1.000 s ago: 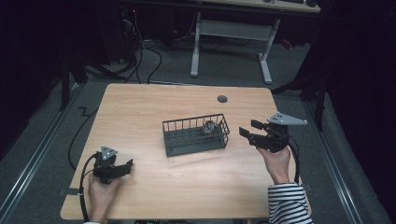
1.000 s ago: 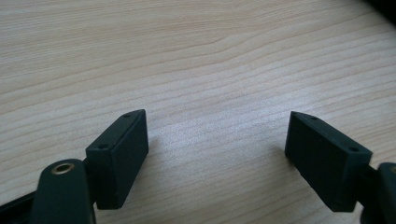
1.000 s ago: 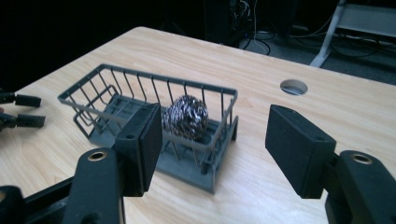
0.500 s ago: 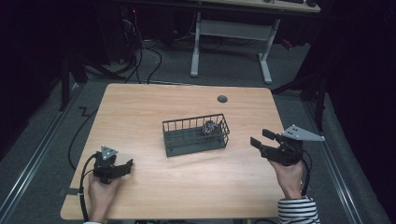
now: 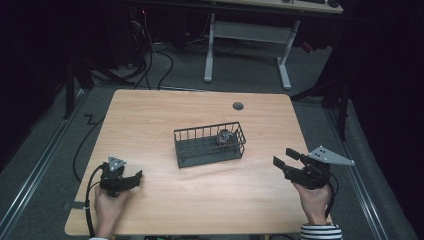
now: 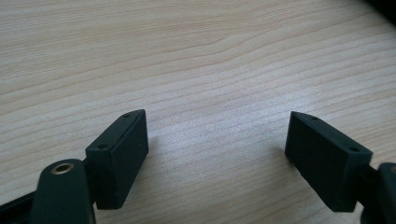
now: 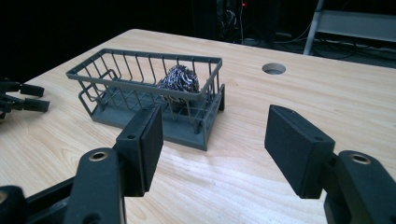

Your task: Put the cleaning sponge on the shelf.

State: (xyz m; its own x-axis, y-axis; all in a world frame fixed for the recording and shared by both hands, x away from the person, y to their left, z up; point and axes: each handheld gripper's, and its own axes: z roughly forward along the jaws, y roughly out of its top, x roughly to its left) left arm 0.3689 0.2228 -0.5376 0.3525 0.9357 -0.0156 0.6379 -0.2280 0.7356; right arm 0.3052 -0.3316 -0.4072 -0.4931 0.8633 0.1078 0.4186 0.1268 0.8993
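A dark grey wire basket (image 5: 200, 150) stands in the middle of the wooden table, with a metal scouring ball (image 5: 225, 136) inside its right end. My right gripper (image 5: 282, 157) hovers to the basket's right, jaws pointing left toward it, open and empty. In the right gripper view the basket (image 7: 154, 51) and the ball (image 7: 180, 80) lie ahead, beyond the parted jaws of my right gripper (image 7: 215, 126). My left gripper (image 5: 134, 179) rests near the front left corner, open over bare wood. Nothing lies between the wide-apart jaws of my left gripper (image 6: 217, 140).
A round cable hole (image 5: 238, 105) sits in the table near its far edge. Bare wood (image 5: 210, 195) spreads between the two grippers along the front. Beyond the table stand a white desk frame (image 5: 250, 35) and loose cables on the floor.
My right gripper has drawn back from the basket, toward the table's front right and slightly lower. The left gripper, basket and ball have stayed put.
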